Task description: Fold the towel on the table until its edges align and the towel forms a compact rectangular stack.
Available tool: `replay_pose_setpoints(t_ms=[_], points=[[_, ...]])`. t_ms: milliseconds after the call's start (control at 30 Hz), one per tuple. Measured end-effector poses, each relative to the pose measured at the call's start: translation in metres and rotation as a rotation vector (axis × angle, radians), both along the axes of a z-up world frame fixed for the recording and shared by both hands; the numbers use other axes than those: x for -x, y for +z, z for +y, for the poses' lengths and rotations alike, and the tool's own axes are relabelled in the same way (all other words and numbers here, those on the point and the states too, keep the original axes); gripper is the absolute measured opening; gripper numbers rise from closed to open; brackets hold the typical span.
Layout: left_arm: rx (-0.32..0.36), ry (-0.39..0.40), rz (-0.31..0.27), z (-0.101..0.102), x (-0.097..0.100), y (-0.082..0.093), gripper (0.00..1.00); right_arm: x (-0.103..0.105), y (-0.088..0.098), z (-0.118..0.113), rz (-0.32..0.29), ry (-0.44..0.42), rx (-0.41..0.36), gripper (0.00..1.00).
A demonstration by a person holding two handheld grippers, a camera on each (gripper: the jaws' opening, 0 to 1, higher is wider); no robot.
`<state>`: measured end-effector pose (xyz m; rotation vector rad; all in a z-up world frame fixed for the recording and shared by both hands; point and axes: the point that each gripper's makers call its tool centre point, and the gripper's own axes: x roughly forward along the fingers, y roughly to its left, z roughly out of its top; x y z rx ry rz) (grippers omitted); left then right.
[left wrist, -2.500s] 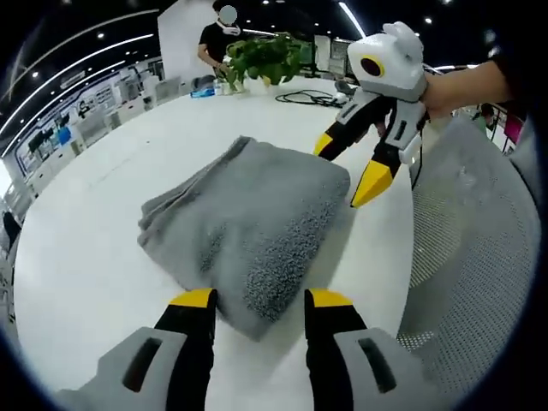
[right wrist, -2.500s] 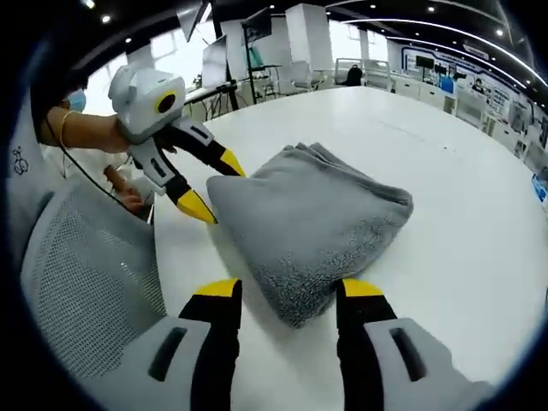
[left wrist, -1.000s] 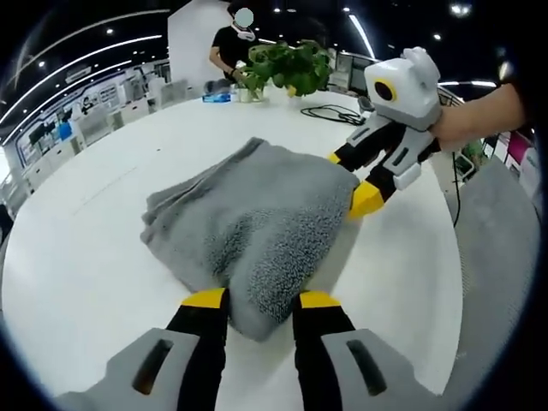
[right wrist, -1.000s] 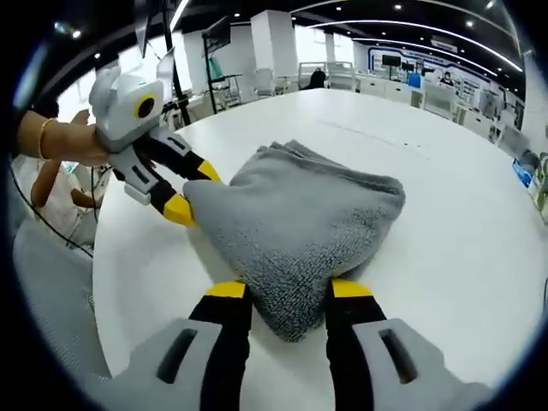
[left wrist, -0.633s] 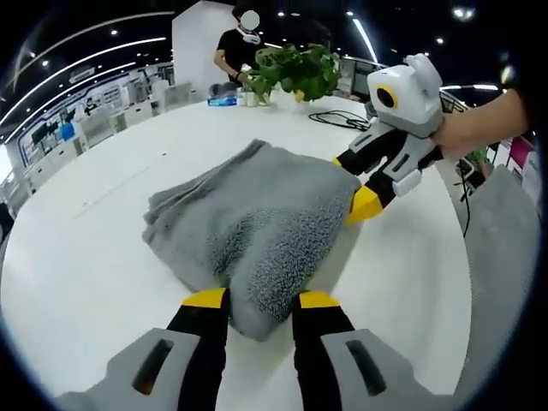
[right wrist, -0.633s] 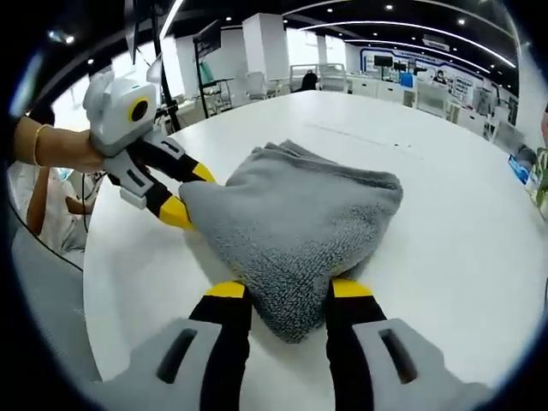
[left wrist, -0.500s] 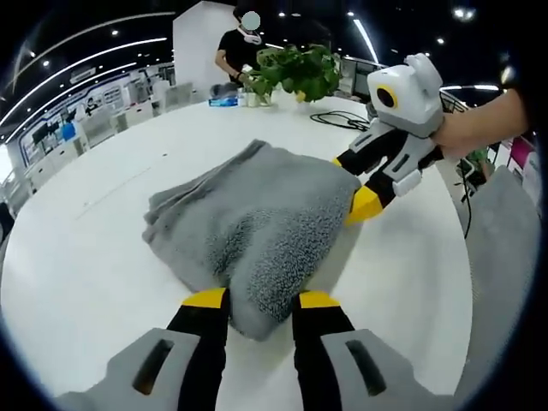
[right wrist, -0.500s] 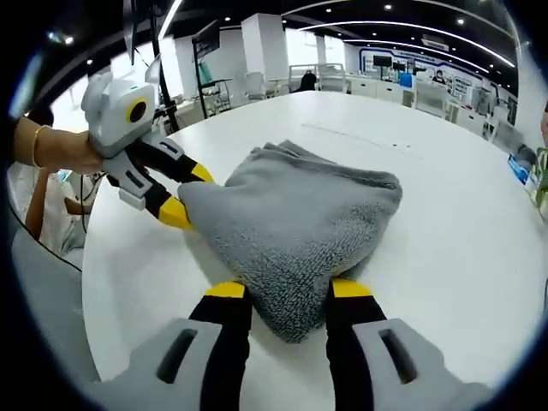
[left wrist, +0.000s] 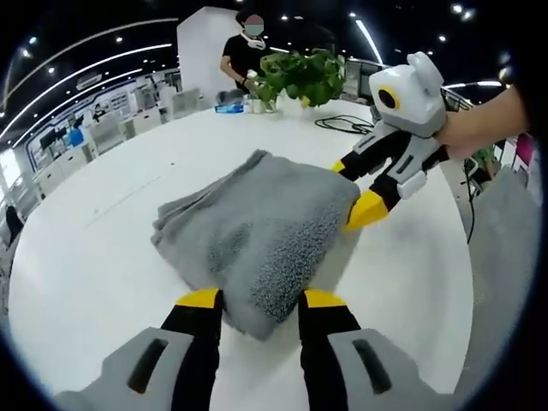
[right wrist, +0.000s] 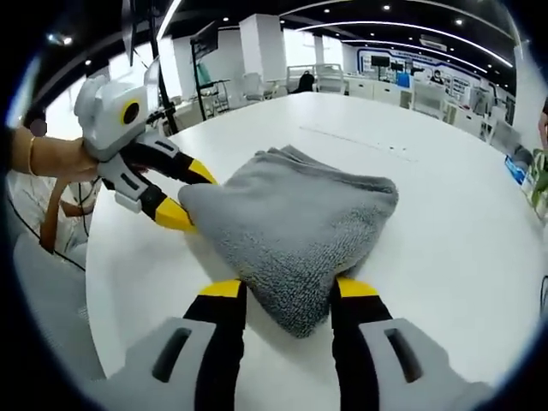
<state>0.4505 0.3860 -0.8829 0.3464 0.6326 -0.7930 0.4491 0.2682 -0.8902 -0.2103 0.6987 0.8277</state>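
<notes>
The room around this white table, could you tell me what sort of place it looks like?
Probably a large open-plan office or lab. The big round white table holds a folded grey terry towel and a leafy green potted plant; rows of white desks and long ceiling light strips stretch behind.

Grey towel [left wrist: 257, 227]; white table [left wrist: 86, 257]; yellow-tipped black gripper [left wrist: 255, 301]
</notes>
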Motion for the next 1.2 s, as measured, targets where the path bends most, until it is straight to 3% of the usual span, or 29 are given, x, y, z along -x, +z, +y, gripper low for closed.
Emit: replay_pose_setpoints(t_ms=[233, 300, 600, 700, 767, 1000, 1200], points=[[0.066, 0.052, -0.041, 0.010, 0.002, 0.028, 0.43, 0.010, 0.020, -0.014, -0.019, -0.013, -0.018, 0.45], [0.077, 0.072, -0.045, 0.013, 0.005, 0.035, 0.49, 0.011, 0.024, -0.017, -0.026, -0.025, -0.018, 0.45], [0.095, 0.081, -0.099, 0.021, 0.029, 0.061, 0.59, 0.032, 0.048, -0.030, -0.040, -0.058, -0.045, 0.49], [0.139, 0.094, -0.165, 0.025, 0.037, 0.079, 0.59, 0.038, 0.057, -0.036, -0.053, -0.071, -0.056, 0.50], [0.162, 0.108, -0.176, 0.028, 0.043, 0.086, 0.59, 0.043, 0.062, -0.039, -0.058, -0.076, -0.061, 0.50], [0.181, 0.123, -0.207, 0.037, 0.068, 0.104, 0.65, 0.071, 0.070, -0.052, -0.062, -0.075, -0.063, 0.50], [0.202, 0.156, -0.218, 0.043, 0.090, 0.107, 0.68, 0.093, 0.079, -0.057, -0.062, -0.108, -0.105, 0.50]])
